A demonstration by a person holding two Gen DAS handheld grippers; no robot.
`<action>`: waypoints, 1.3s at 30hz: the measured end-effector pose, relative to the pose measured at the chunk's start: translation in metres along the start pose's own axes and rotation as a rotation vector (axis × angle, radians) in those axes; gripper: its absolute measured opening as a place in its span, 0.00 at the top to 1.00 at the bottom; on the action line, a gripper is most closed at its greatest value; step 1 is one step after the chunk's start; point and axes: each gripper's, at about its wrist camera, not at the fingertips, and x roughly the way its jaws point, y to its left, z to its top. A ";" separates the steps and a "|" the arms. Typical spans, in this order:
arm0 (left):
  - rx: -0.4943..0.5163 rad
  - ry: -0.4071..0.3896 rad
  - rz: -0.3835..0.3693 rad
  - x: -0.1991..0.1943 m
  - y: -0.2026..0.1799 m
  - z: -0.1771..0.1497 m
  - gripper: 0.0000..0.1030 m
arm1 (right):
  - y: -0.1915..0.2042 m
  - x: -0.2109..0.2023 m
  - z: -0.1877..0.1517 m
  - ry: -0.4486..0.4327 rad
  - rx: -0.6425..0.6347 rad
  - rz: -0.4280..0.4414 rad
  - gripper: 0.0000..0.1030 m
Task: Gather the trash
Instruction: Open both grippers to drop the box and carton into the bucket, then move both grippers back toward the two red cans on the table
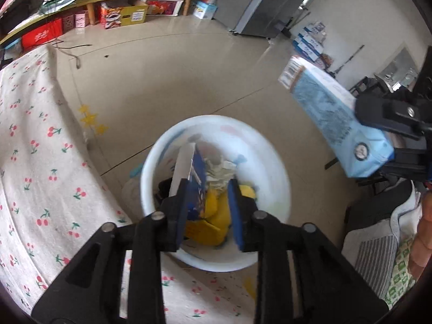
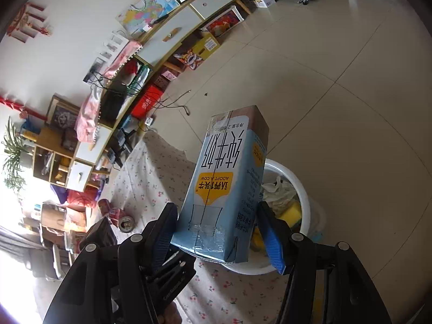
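Right fingers (image 2: pixel 266 232) clamping milk carton (image 2: pixel 226 189)

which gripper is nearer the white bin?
Left. The left gripper hangs directly over the white bin, jaws apart above the trash inside. The right gripper, clamped on a blue carton, is off to the bin's side.

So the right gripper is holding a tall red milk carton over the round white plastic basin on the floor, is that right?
Not quite: the carton is light blue, not red. The right wrist view shows the right gripper holding the tall light blue milk carton over the round white plastic basin on the floor.
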 end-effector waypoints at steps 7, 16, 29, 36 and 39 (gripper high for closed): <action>-0.042 -0.039 -0.027 -0.043 0.011 -0.015 0.70 | -0.001 0.015 -0.003 0.050 -0.043 -0.065 0.40; -0.149 -0.096 -0.025 -0.093 0.052 -0.029 0.70 | 0.001 0.040 -0.005 0.103 -0.096 -0.182 0.45; -0.205 -0.142 0.012 -0.140 0.092 -0.049 0.70 | 0.007 0.049 -0.001 0.076 -0.137 -0.273 0.57; -0.226 -0.164 0.026 -0.157 0.104 -0.057 0.70 | 0.000 0.071 0.019 0.052 -0.091 -0.266 0.57; -0.242 -0.170 0.029 -0.161 0.111 -0.059 0.70 | 0.005 0.085 0.024 0.052 -0.106 -0.295 0.57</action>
